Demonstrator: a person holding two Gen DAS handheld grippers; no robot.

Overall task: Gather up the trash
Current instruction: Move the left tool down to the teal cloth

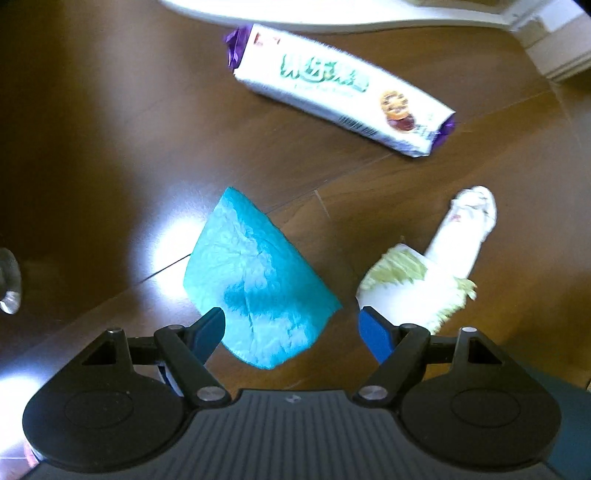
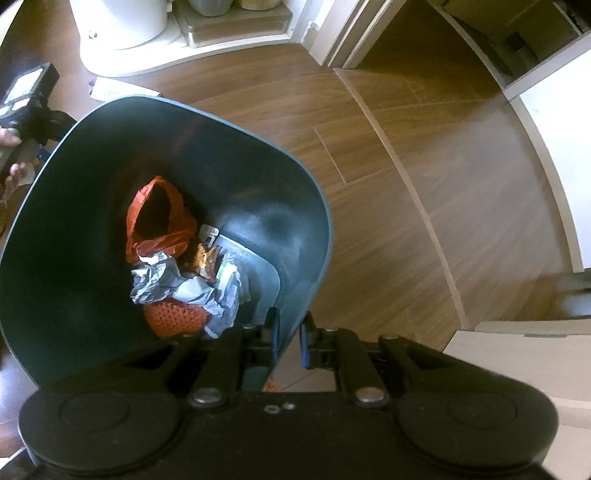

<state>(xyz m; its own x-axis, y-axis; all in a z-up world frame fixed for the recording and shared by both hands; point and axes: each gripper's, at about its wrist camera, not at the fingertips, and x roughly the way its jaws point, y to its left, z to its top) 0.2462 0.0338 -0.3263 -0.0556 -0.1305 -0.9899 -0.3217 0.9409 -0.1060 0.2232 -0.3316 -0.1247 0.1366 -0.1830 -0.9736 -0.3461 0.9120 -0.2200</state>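
In the left wrist view, my left gripper (image 1: 293, 332) is open just above the wooden floor. A crumpled teal paper (image 1: 255, 284) lies between its fingers, nearer the left one. A white and green wrapper (image 1: 439, 266) lies by the right fingertip. A white biscuit pack with purple ends (image 1: 340, 88) lies farther off. In the right wrist view, my right gripper (image 2: 289, 341) is shut on the rim of a dark teal trash bin (image 2: 258, 177). The bin holds an orange bag (image 2: 159, 218), crumpled grey-white paper (image 2: 184, 288) and other wrappers.
A white base edge (image 1: 332, 16) runs along the far floor in the left wrist view. In the right wrist view, a white round bin (image 2: 118, 22), a door frame (image 2: 343, 40), white furniture (image 2: 554, 155) and a light box (image 2: 517, 354) stand on the wooden floor. The other handheld gripper (image 2: 26, 99) shows at left.
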